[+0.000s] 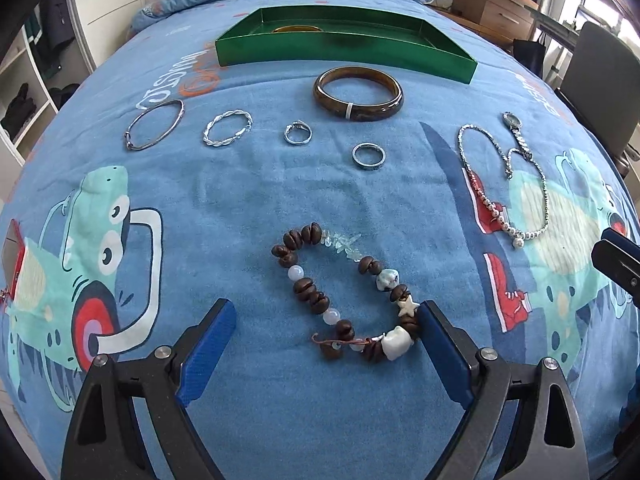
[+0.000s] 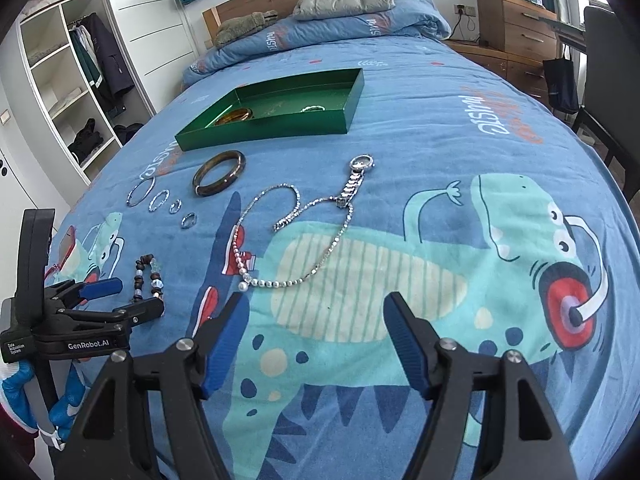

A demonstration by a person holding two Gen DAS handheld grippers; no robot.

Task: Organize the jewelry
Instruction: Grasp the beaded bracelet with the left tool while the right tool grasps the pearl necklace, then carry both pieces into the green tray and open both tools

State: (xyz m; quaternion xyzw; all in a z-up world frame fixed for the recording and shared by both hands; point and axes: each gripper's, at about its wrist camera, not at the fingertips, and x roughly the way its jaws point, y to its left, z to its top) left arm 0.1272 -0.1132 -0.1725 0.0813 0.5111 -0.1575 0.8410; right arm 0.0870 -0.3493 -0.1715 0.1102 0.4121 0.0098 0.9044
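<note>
Plenty of bare blue bedspread to the right of the jewelry and between the rows. Green tray at the far side, walls low, one amber bangle and a small pale piece inside. Just in front of its near wall, a brown bangle; to the left, a row of thin silver bangle, twisted silver ring and two small rings. Silver necklace and watch lying together, just ahead of the right gripper, fingers spread wide, nothing between. Left gripper also spread wide, straddling the near end of the beaded bracelet, right pad touching the beads by the white star.
</note>
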